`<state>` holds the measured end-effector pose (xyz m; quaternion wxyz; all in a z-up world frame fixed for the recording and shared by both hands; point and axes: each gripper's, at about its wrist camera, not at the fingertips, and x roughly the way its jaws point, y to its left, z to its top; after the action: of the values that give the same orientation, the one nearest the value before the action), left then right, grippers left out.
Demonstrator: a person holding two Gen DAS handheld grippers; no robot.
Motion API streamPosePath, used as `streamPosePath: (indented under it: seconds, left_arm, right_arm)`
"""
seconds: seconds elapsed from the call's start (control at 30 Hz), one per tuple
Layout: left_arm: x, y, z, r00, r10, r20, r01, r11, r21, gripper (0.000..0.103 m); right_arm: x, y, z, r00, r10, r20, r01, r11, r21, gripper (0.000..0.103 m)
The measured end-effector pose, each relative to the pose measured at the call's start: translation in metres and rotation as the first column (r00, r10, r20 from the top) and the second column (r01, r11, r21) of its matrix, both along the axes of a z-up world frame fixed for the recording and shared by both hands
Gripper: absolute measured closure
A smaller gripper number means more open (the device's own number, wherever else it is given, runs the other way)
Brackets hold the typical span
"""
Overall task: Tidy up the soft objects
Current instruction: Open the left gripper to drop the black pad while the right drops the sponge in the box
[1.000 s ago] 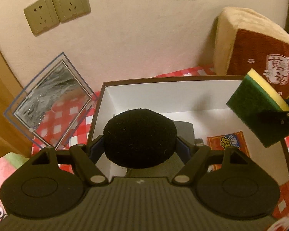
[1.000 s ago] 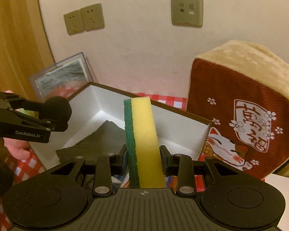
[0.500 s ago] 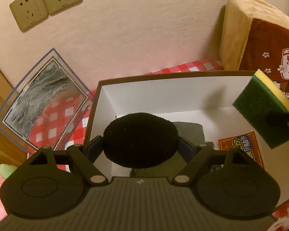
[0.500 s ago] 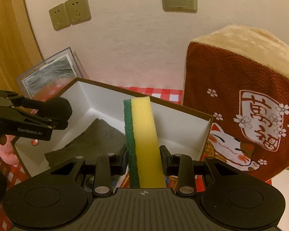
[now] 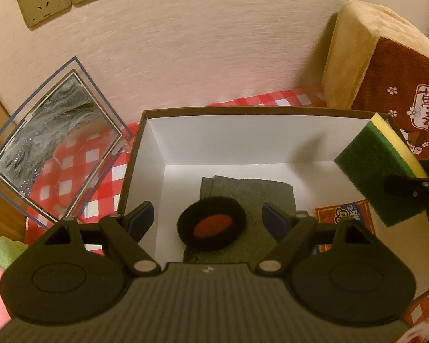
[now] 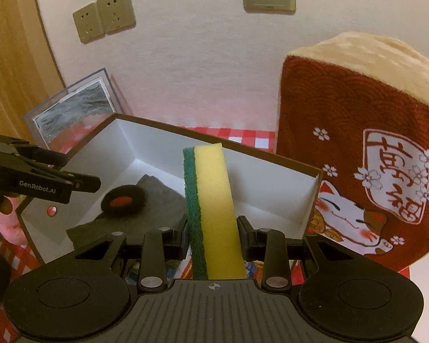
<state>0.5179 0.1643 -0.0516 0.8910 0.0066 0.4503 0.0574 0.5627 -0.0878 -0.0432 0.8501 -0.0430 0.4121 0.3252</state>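
A black round foam pad with a red centre (image 5: 211, 227) lies on a folded grey cloth (image 5: 257, 197) inside a white box with brown rim (image 5: 243, 112). My left gripper (image 5: 208, 218) is open and empty above it. The pad (image 6: 123, 199), cloth (image 6: 163, 200) and box (image 6: 266, 157) also show in the right wrist view. My right gripper (image 6: 213, 233) is shut on a yellow and green sponge (image 6: 211, 200), held upright over the box's right side. The sponge (image 5: 380, 171) also shows in the left wrist view, and the left gripper (image 6: 83, 183) in the right wrist view.
A red and cream plush cushion (image 6: 366, 154) stands right of the box against the wall. A clear framed picture (image 5: 54, 154) leans at the left. A red checked cloth (image 5: 71, 177) covers the table. A red packet (image 5: 343, 220) lies in the box.
My left gripper has opened and the black foam pad has dropped onto the grey cloth in the box. The right gripper still holds the sponge, slightly nearer the box.
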Motion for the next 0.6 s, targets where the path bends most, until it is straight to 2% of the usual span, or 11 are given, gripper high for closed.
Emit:
streamPosePath:
  seconds: [0.23,0.27,0.33,0.37,0.6]
  left_arm:
    - [-0.005,0.000,0.004,1.000,0.014,0.000,-0.014,1.000,-0.013,0.021]
    - [-0.006,-0.001,0.005,1.000,0.015,-0.002,-0.015,1.000,-0.014,0.021]
    - [-0.008,-0.003,0.006,1.000,0.015,-0.005,-0.015,1.000,-0.021,0.021]
    - [-0.010,-0.004,0.007,1.000,0.016,-0.005,-0.016,1.000,-0.023,0.021]
    - [-0.027,-0.013,0.019,1.000,0.016,0.004,-0.016,0.999,-0.030,0.021]
  right_arm:
    - [-0.001,0.000,0.005,1.000,0.001,0.020,-0.002,0.999,0.042,0.068]
    - [-0.001,0.002,0.005,1.000,-0.007,0.022,0.006,0.999,0.038,0.065]
    - [-0.002,0.002,0.007,0.998,-0.034,0.046,0.033,0.999,0.019,0.037]
    - [-0.004,0.001,0.008,0.997,-0.045,0.065,0.043,0.999,0.024,0.033]
    - [-0.017,-0.014,0.014,0.998,-0.039,0.053,0.036,0.998,0.049,0.031]
